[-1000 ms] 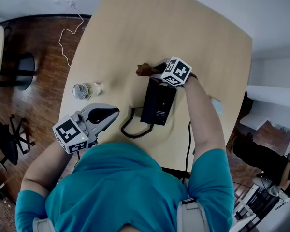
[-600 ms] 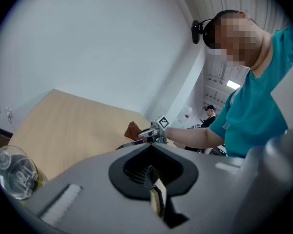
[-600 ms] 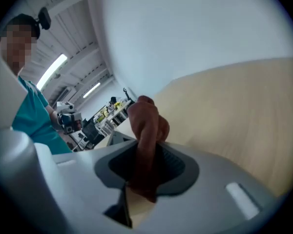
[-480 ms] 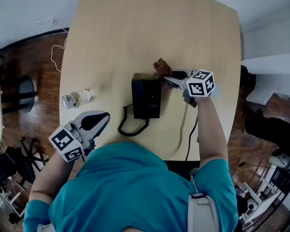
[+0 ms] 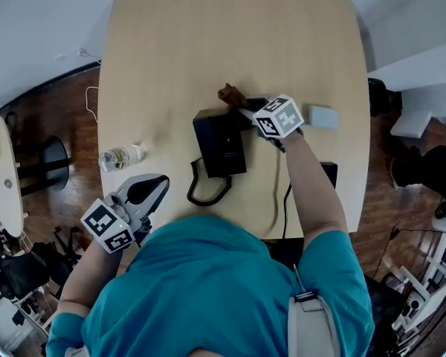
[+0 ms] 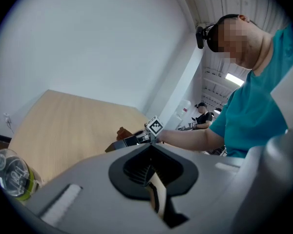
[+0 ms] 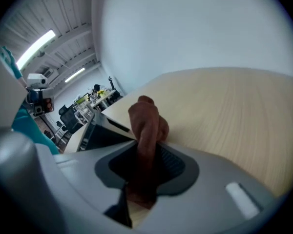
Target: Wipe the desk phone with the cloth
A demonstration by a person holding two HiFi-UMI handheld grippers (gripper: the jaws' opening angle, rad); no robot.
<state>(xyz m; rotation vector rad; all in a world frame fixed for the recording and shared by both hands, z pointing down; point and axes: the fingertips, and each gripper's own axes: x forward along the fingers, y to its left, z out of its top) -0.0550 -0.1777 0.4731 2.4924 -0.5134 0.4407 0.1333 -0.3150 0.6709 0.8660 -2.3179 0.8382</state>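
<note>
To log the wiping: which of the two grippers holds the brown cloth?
The right gripper: its jaws are shut on the brown cloth by the desk phone. The left gripper is shut on nothing.

Your desk phone (image 5: 220, 143) is a flat black slab lying on the pale desk (image 5: 171, 50) near its middle, long side running away from you; its black coiled cord (image 5: 208, 190) loops off the near end; the cloth (image 5: 229, 94) is brown and bunched (a small crumpled wad), pinched between the jaws of your right claw (image 5: 236, 104); it pokes out past their tips, just beside the phone's far right corner.
</note>
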